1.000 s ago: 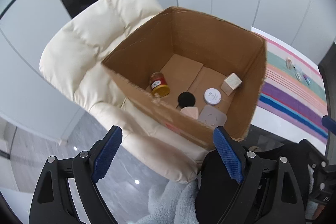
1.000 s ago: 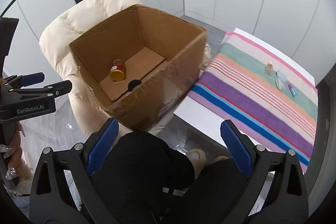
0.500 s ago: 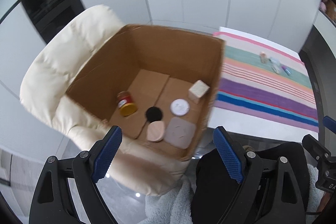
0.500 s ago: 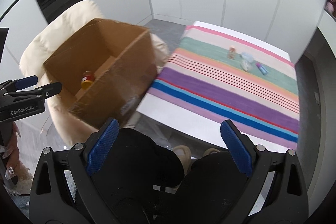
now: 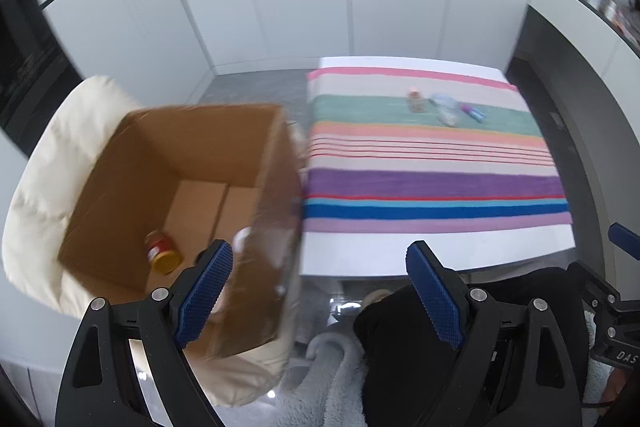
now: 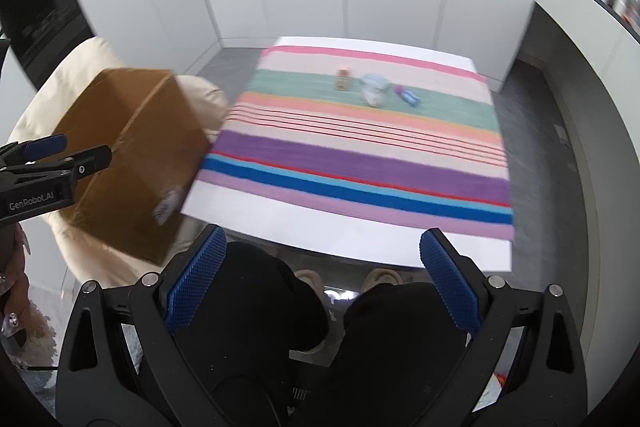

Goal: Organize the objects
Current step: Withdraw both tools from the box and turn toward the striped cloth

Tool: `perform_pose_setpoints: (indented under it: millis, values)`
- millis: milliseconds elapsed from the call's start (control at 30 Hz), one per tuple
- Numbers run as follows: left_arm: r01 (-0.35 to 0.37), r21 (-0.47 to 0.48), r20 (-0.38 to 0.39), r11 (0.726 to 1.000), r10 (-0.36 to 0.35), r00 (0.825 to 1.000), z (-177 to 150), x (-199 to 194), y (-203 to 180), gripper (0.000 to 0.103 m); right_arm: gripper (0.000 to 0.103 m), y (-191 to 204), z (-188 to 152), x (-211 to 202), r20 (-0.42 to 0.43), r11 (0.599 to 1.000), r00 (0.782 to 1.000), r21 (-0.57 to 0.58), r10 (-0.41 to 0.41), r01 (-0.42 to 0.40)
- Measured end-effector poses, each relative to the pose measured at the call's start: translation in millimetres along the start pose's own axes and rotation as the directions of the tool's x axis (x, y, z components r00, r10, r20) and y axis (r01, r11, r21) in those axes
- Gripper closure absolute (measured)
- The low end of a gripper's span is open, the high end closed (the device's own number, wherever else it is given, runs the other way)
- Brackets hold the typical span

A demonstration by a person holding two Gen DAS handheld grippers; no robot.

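gaping wide, left gripper point(image 5: 320, 287) and right gripper point(image 6: 320, 275) jaws empty.

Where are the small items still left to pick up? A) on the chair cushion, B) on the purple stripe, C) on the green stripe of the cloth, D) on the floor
C: the small bottle, the clear packet and the blue-and-purple tube lie in a row on the green stripe of the striped cloth; the purple stripe is bare.

Both wrist views above striped table point(image 5: 436, 183)
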State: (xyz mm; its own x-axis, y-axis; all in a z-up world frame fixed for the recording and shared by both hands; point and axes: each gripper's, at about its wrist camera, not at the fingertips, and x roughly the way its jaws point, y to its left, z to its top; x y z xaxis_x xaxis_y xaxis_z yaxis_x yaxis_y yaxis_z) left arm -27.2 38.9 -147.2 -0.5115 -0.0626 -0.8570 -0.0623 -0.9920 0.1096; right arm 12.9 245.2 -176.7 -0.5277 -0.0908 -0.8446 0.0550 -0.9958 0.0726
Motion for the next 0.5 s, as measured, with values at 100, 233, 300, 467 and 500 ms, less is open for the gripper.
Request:
perform_pose_setpoints:
  millis: [100,233,300,467,500]
  values:
    - [0.033,0.053,0.003,0.998,-0.033,0.999,8.1,2.2,-24.4,0.013,0.004,-26.8,-3.9,-3.5,-0.002,0.998,0.999,0.054,-0.032,0.032]
    - [0.067,0.109,0.002,0.992,-0.067,0.998,15.8,5.2,-52.8,0.013,0.004,-55.7,-12.7,-7.0,-0.008,0.992,0.997,0.106,-0.071,0.071]
    - [0.089,0.128,-0.003,0.988,-0.089,0.996,19.9,6.8,-64.7,0.013,0.004,-66.6,-16.0,-8.6,-0.011,0.988,0.996,0.128,-0.086,0.086]
    - [0.128,0.153,-0.014,0.98,-0.128,0.992,27.6,8.5,-88.2,0.013,0.004,-88.7,-22.9,-10.8,-0.019,0.979,0.993,0.166,-0.116,0.118]
    - [0.137,0.15,-0.016,0.979,-0.136,0.991,29.7,9.2,-91.5,0.013,0.004,-92.3,-23.6,-10.8,-0.02,0.977,0.992,0.172,-0.121,0.123]
